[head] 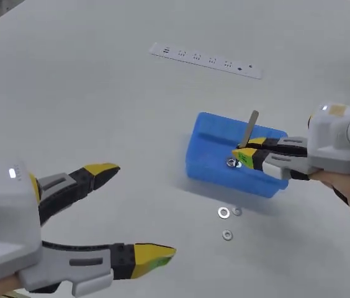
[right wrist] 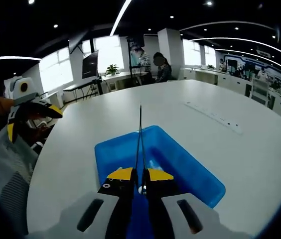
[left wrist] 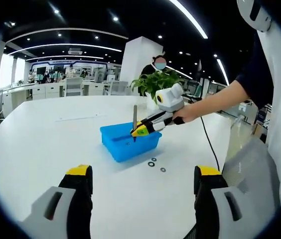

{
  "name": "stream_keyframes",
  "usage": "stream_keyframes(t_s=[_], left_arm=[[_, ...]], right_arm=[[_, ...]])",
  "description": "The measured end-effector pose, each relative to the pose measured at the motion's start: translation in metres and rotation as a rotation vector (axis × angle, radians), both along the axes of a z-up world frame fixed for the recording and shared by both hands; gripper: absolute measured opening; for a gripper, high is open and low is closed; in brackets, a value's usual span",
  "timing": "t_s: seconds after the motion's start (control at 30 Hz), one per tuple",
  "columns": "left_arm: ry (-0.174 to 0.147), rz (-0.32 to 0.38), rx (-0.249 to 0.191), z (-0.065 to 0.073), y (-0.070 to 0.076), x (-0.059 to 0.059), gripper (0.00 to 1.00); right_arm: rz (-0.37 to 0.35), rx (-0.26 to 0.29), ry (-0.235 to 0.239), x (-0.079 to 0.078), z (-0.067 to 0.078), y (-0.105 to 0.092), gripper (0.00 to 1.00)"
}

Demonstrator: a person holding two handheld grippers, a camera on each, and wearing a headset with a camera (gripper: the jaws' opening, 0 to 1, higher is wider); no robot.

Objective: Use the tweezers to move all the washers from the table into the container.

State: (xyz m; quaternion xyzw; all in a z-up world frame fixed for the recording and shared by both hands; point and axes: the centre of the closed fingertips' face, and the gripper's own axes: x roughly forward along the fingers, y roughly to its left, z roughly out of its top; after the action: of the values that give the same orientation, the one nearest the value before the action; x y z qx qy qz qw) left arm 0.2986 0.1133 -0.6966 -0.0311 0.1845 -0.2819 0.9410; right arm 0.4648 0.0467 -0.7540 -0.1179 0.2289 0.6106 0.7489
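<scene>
The blue container (head: 207, 162) stands right of the middle of the white table. My right gripper (head: 244, 156) hangs over it, shut on the metal tweezers (head: 250, 127), whose free end sticks up. A washer (head: 231, 162) shows in the container by the jaw tips; I cannot tell whether the tweezers hold it. Three washers (head: 224, 213) lie on the table just in front of the container. In the right gripper view the tweezers (right wrist: 140, 134) rise from the shut jaws over the container (right wrist: 190, 169). My left gripper (head: 131, 211) stands open at the near left, holding nothing.
A white power strip (head: 206, 60) lies flat at the far side of the table. The left gripper view shows the container (left wrist: 125, 149), the washers (left wrist: 151, 163) and the person's arm reaching in from the right. Desks, plants and people stand beyond the table.
</scene>
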Motion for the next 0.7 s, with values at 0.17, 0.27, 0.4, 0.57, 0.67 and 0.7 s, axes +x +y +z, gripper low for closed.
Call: stream_keyframes(t_s=[0.17, 0.27, 0.4, 0.57, 0.67, 0.7], left_arm=[[0.002, 0.001, -0.002, 0.0006, -0.001, -0.0005, 0.89], [0.004, 0.0, -0.003, 0.0005, -0.0016, -0.0009, 0.89], [0.006, 0.0, -0.006, 0.0008, -0.002, -0.0011, 0.89], [0.01, -0.001, -0.009, 0.0006, -0.0027, -0.0008, 0.89], [0.011, -0.003, -0.008, 0.0006, -0.0038, 0.0, 0.89], [0.012, -0.004, -0.008, 0.0006, -0.0042, 0.0001, 0.89]], right_arm=[[0.004, -0.005, 0.006, -0.0017, -0.0023, -0.0008, 0.1], [0.003, -0.009, 0.009, -0.0021, -0.004, -0.0019, 0.1], [-0.003, -0.007, 0.019, -0.0021, -0.0048, -0.0038, 0.1], [-0.014, 0.006, 0.035, -0.0014, -0.0035, -0.0055, 0.1], [-0.024, 0.014, 0.041, 0.0005, -0.0026, -0.0061, 0.11], [-0.025, 0.014, 0.041, 0.0008, -0.0027, -0.0063, 0.11]])
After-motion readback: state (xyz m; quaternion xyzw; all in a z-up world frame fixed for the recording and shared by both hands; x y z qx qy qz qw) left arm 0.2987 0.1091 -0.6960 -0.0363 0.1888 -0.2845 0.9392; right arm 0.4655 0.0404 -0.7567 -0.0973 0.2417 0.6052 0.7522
